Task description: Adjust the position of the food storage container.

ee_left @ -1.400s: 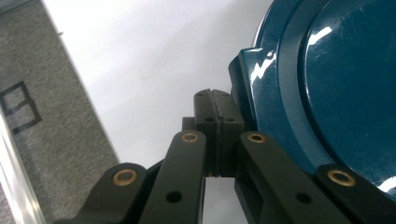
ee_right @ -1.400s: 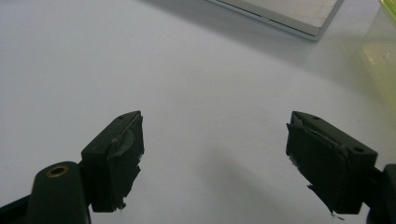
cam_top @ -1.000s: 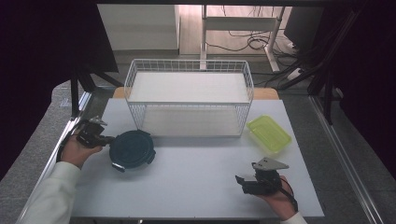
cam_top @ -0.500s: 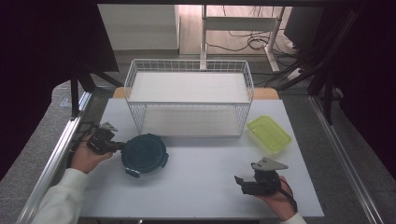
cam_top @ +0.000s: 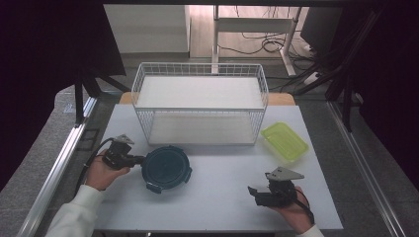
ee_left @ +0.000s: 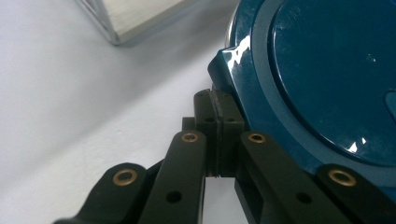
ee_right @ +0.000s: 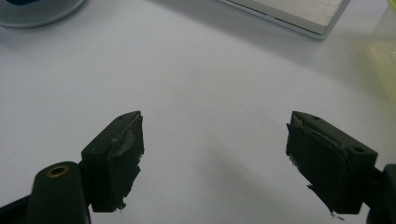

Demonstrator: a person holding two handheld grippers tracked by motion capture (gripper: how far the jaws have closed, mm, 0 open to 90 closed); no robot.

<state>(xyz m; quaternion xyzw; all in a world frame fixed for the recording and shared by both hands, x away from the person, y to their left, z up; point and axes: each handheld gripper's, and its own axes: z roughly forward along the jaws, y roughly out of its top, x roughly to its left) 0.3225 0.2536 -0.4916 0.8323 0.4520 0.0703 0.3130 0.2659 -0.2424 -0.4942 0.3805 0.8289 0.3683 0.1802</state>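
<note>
Fingers [ee_left: 219,135] of your left gripper [cam_top: 129,159] are pressed together with no gap between the pads, their tips touching the side tab of the dark teal round lid [cam_top: 166,167], and you cannot tell whether a thin edge is pinched between them. Since a second ago you have slid that lid rightward across the white counter [cam_top: 217,207]; it now lies flat just beyond your left fingertips, in front of the white wire basket [cam_top: 200,109]. Your right gripper [cam_top: 258,195] has stayed where it was, hovering low over bare counter with its fingers [ee_right: 116,158] spread wide and nothing between them. Off beyond your right fingers, near the basket's corner, sits the yellow-green container [cam_top: 284,141].
</note>
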